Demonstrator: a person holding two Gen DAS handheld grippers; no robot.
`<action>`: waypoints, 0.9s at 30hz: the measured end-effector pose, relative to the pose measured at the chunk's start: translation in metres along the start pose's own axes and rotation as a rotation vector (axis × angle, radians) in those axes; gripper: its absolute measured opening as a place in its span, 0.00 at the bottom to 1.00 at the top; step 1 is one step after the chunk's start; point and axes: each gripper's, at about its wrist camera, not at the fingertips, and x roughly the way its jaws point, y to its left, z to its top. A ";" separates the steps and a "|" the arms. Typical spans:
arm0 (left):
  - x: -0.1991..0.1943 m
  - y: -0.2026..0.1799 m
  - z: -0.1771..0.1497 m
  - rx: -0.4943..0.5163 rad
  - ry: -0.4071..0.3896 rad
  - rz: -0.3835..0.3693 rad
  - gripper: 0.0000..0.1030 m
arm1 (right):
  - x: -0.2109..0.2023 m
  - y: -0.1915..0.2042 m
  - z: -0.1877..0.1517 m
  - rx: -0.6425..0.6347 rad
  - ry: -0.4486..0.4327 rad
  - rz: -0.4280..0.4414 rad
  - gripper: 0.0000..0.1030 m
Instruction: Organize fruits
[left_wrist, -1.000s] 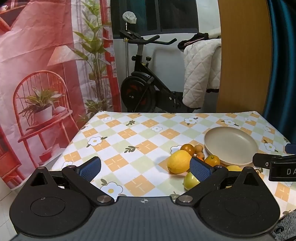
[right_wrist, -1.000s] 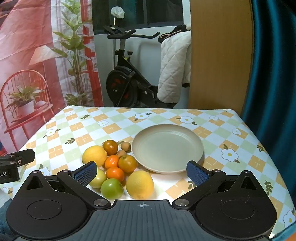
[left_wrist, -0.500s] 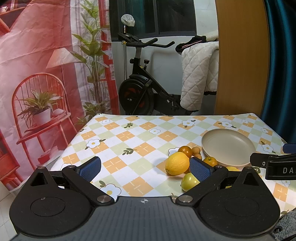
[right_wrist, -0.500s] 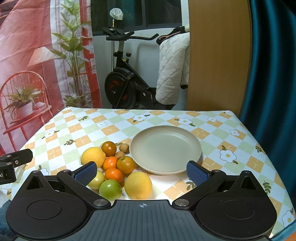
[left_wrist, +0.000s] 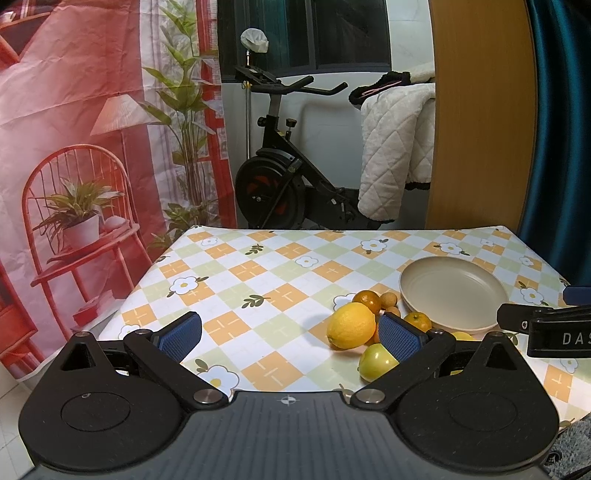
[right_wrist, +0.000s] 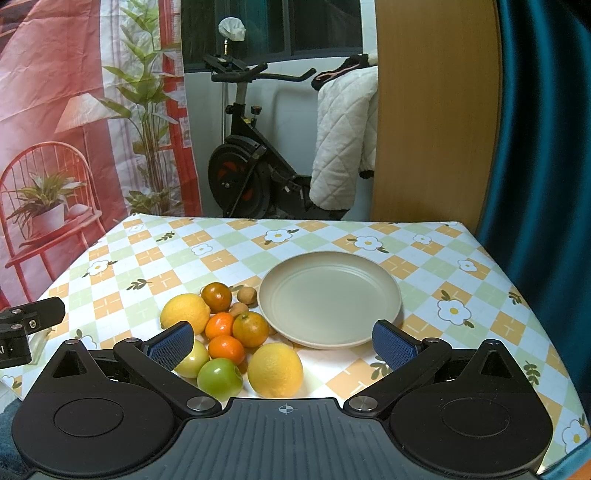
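A beige plate (right_wrist: 330, 300) sits empty on the checked tablecloth; it also shows in the left wrist view (left_wrist: 453, 291). Left of it lies a cluster of fruit: two lemons (right_wrist: 275, 370) (right_wrist: 185, 314), a green apple (right_wrist: 219, 376), a pale apple (right_wrist: 194, 359), several oranges (right_wrist: 250, 329) and small brown fruits (right_wrist: 246, 295). My right gripper (right_wrist: 282, 343) is open and empty, above the near table edge, with the near lemon between its fingers' line. My left gripper (left_wrist: 290, 336) is open and empty, left of the fruit; a lemon (left_wrist: 351, 325) is by its right finger.
The table (right_wrist: 443, 258) has a flowered checked cloth. Beyond its far edge stand an exercise bike (right_wrist: 243, 173), a white quilt (right_wrist: 343, 147) and a wooden panel (right_wrist: 436, 110). A red printed curtain (left_wrist: 74, 147) hangs left, a teal curtain (right_wrist: 546, 147) right.
Both grippers have drawn back and risen slightly, so the table and fruit sit a little lower and farther in view. Both stay open; no fruit has moved.
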 end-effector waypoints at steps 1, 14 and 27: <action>0.000 0.000 0.000 -0.002 0.001 0.001 1.00 | 0.000 0.001 -0.001 -0.001 -0.001 0.000 1.00; -0.004 -0.001 0.000 -0.013 -0.020 -0.008 1.00 | -0.006 -0.007 0.006 0.005 -0.015 -0.012 1.00; -0.003 -0.001 -0.001 -0.016 -0.027 -0.009 1.00 | -0.008 -0.003 0.007 -0.009 -0.025 -0.013 1.00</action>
